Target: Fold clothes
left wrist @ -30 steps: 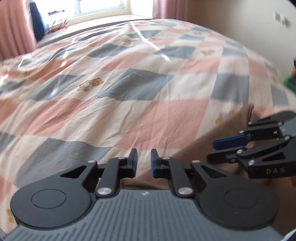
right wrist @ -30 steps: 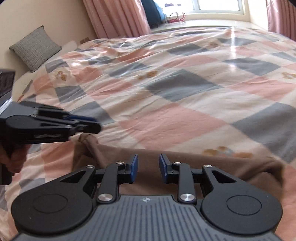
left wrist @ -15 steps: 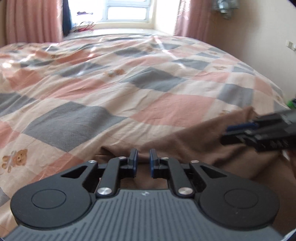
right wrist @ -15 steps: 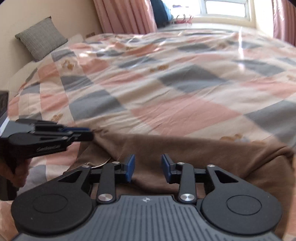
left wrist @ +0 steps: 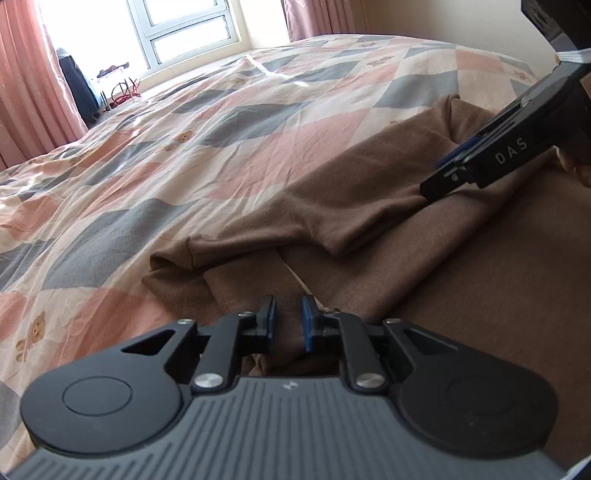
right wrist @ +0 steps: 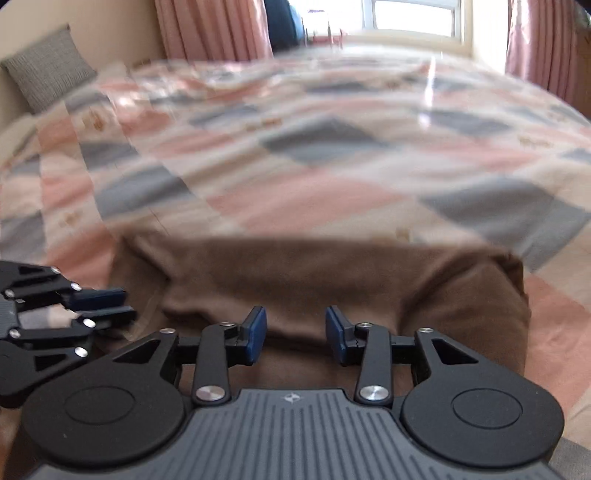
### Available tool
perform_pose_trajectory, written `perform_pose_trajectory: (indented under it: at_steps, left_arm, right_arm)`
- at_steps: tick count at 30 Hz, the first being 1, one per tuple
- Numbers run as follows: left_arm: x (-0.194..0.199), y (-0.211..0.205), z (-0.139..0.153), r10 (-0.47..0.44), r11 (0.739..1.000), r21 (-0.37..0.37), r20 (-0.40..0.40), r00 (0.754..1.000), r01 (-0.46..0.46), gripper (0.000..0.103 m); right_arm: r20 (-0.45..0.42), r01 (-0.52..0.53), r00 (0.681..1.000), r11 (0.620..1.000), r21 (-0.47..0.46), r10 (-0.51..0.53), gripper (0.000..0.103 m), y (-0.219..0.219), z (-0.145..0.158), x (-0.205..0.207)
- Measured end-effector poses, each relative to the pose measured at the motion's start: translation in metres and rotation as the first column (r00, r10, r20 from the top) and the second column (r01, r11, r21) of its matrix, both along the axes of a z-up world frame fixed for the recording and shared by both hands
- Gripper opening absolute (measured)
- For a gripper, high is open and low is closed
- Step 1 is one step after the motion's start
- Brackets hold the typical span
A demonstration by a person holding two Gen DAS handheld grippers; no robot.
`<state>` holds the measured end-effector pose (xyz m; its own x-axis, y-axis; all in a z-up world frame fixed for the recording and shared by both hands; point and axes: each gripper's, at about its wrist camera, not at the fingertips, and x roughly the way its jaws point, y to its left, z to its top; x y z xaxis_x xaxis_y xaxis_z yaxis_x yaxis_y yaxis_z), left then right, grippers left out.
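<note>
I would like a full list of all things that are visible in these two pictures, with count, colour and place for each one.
Garment: one, brown, lying partly folded on the near part of the bed.
Bedcover: one, checked pink, grey and cream with small bears, over the whole bed.
Cushion: one, grey, far left by the wall.
Curtains: pink, either side of the window.
Window: one, bright, behind the bed.
Dark bag: one, by the window.
Left claw: black with blue pads, narrow gap, over the garment's left edge.
Right claw: black with blue pads, opening, nothing between the pads, over the garment.
</note>
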<state>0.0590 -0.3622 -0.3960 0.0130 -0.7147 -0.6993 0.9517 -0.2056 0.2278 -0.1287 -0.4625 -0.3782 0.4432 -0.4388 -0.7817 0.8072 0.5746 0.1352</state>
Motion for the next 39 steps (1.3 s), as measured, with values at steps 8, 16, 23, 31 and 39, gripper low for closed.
perform_pose_trajectory:
  at_steps: [8, 16, 23, 31, 39]
  left_arm:
    - [0.001, 0.047, 0.070, 0.061, 0.998, -0.027, -0.054, 0.997, -0.062, 0.013]
    - [-0.014, 0.172, 0.069, 0.075, 0.976, 0.206, -0.013, 0.997, -0.071, 0.014]
    - [-0.017, 0.240, 0.054, -0.115, 0.952, 0.297, 0.153, 0.981, 0.065, 0.014]
    - [-0.028, 0.314, 0.020, -0.524, 0.851, 0.281, 0.393, 0.756, 0.444, 0.027]
    - [-0.024, 0.371, -0.020, -0.644, 0.646, 0.221, 0.672, 0.366, 0.731, 0.038]
  right_arm:
    - [0.095, -0.042, 0.994, 0.998, -0.043, 0.046, 0.042, 0.027, 0.046, -0.042]
    - [-0.109, -0.167, 0.980, 0.986, -0.019, 0.164, 0.048, 0.136, 0.065, -0.158]
    - [-0.358, -0.313, 0.887, 0.950, 0.001, 0.293, 0.048, 0.212, 0.045, -0.216]
    - [-0.655, -0.695, 0.588, 0.711, -0.107, 0.475, 0.050, 0.292, -0.003, -0.227]
    - [-0.837, -0.941, 0.265, 0.319, -0.116, 0.479, 0.050, 0.346, -0.021, -0.239]
